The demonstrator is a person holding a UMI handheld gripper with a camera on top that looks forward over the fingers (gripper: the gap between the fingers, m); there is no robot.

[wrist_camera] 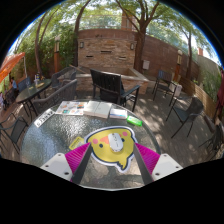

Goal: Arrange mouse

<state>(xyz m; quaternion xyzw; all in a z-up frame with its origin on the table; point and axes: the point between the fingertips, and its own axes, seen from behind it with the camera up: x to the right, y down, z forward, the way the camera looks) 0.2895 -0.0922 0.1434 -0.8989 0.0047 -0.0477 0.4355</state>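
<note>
Gripping the yellow mouse [112, 146] between the pink pads [146, 153], your gripper [112, 152] is closed partway, both fingers seemingly pressing its sides, so it looks held low over the near part of the glass table [45, 140]. You risk a slip, I judge: its rounded, smooth shell could squirt out if you loosen or tilt, and striking the glass hard could knock it askew. You hold the tool pointing forward and slightly down. Beyond the fingers lie booklets [85, 108] on the table, then a black chair [112, 88], and farthest a brick wall [105, 48] under trees.
</note>
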